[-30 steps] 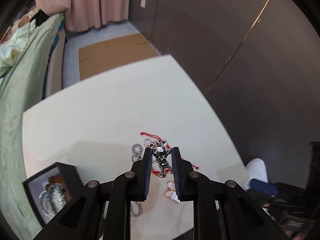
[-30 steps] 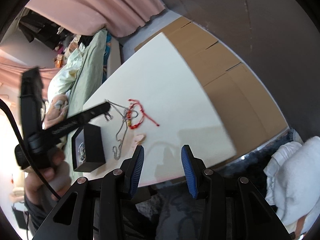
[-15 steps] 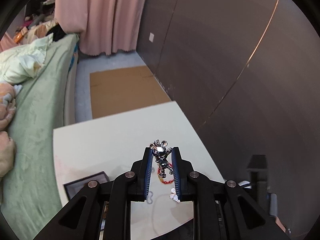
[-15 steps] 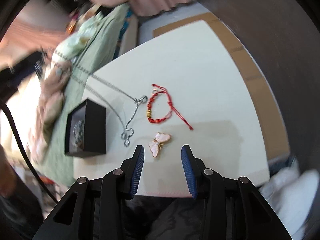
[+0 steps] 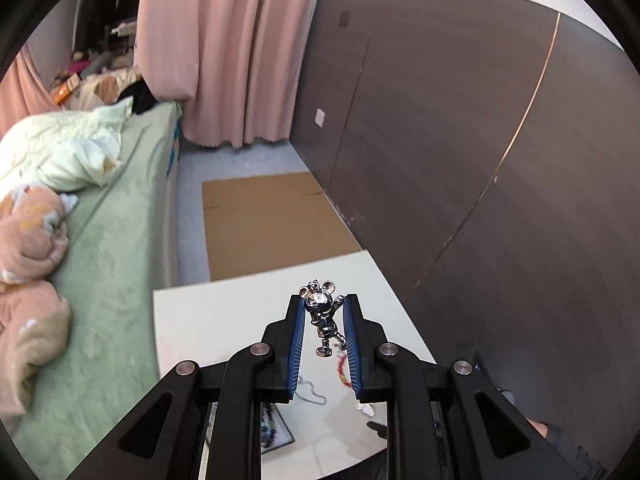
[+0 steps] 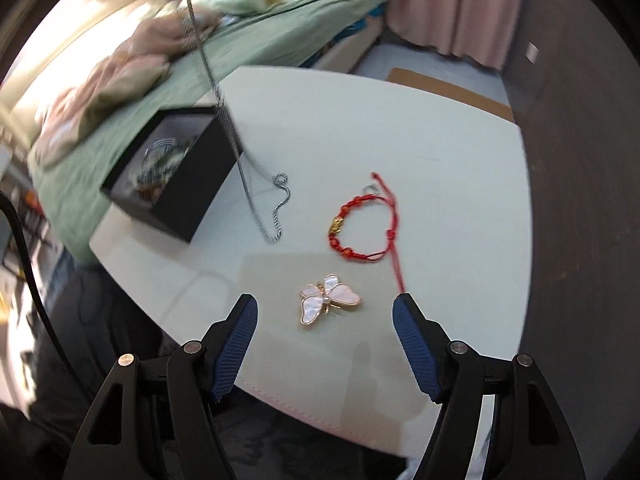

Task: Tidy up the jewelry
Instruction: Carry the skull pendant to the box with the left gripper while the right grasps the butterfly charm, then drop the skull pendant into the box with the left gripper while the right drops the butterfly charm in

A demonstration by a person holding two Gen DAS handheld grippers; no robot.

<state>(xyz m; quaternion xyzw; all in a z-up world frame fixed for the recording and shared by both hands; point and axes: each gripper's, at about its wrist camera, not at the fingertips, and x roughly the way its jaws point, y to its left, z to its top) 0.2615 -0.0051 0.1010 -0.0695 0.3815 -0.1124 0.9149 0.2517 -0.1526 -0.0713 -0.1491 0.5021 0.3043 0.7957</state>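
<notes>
My left gripper (image 5: 322, 308) is shut on a silver mouse-shaped pendant (image 5: 322, 316) and holds it high above the white table (image 5: 240, 312). Its silver chain (image 6: 224, 112) hangs down, with the end lying on the table beside the black jewelry box (image 6: 172, 176). My right gripper (image 6: 326, 308) is open and empty, low over the table's near edge, with a pink butterfly brooch (image 6: 328, 300) between its fingers. A red beaded bracelet (image 6: 360, 224) lies just beyond the brooch.
The black box holds several pieces of jewelry. A green bed (image 5: 100, 248) with bedding runs along the table's left side. A dark wall (image 5: 480, 160) is on the right, and flat cardboard (image 5: 272, 224) lies on the floor beyond the table.
My left gripper has risen far above the table with the pendant, drawing the chain up. My right gripper has opened wider and moved in over the butterfly brooch.
</notes>
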